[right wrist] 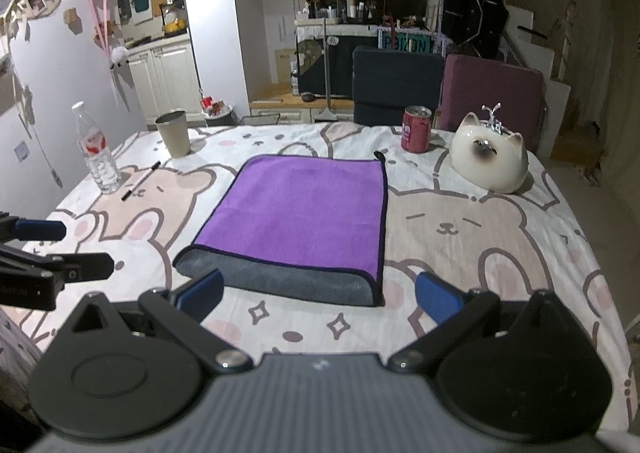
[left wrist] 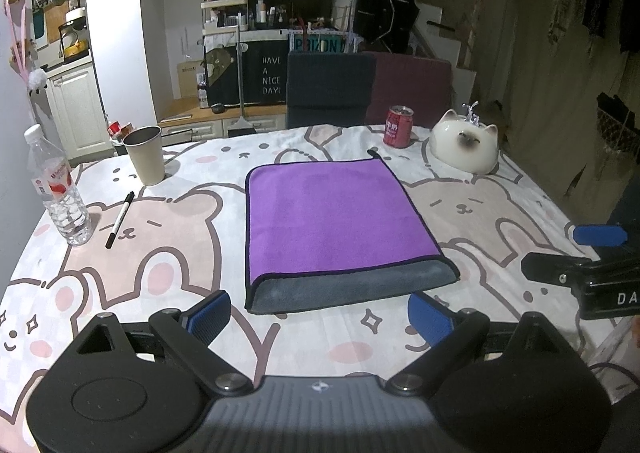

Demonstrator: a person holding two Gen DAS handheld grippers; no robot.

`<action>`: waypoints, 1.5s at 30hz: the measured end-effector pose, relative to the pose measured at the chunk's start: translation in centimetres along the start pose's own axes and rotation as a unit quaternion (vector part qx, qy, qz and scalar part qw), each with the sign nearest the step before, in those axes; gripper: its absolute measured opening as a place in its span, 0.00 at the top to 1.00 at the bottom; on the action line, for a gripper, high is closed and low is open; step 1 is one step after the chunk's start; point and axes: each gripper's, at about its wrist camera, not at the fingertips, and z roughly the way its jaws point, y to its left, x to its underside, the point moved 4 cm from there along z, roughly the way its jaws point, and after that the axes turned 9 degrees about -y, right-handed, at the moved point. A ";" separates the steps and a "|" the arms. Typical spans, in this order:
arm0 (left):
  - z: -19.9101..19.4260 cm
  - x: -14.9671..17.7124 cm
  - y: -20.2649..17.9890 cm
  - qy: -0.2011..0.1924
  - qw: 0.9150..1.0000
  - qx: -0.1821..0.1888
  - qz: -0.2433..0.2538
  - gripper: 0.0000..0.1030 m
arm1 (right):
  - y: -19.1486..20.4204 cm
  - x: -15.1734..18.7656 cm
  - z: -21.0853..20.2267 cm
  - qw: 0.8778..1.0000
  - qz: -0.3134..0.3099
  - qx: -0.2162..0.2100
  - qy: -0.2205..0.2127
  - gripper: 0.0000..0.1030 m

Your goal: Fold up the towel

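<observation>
A purple towel (left wrist: 332, 221) with a grey underside lies folded flat on the table, its grey fold at the near edge; it also shows in the right wrist view (right wrist: 304, 217). My left gripper (left wrist: 320, 319) is open and empty, just short of the towel's near edge. My right gripper (right wrist: 320, 297) is open and empty, also just short of the near edge. The right gripper shows at the right edge of the left wrist view (left wrist: 576, 253). The left gripper shows at the left edge of the right wrist view (right wrist: 60, 253).
The table wears a bear-print cloth (left wrist: 160, 253). On it stand a water bottle (left wrist: 58, 193), a grey cup (left wrist: 145, 155), a black pen (left wrist: 120, 219), a red can (left wrist: 398, 127) and a white cat-shaped bowl (left wrist: 466, 147). Two chairs (left wrist: 328, 89) stand behind.
</observation>
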 end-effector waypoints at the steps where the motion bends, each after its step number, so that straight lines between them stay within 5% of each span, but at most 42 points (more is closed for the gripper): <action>1: 0.4 0.0 0.1 0.004 1.000 -0.001 -0.001 0.08 | 0.0 0.0 0.1 1.000 0.000 -0.001 0.001 0.00; 17: 6.3 -0.3 2.1 0.057 0.998 -0.029 -0.010 0.08 | -0.3 -0.1 5.7 0.998 -0.013 0.008 0.054 0.00; 45: 17.1 0.8 4.0 0.091 0.996 0.003 -0.004 0.02 | -3.9 1.3 15.8 0.994 0.002 -0.037 0.102 0.00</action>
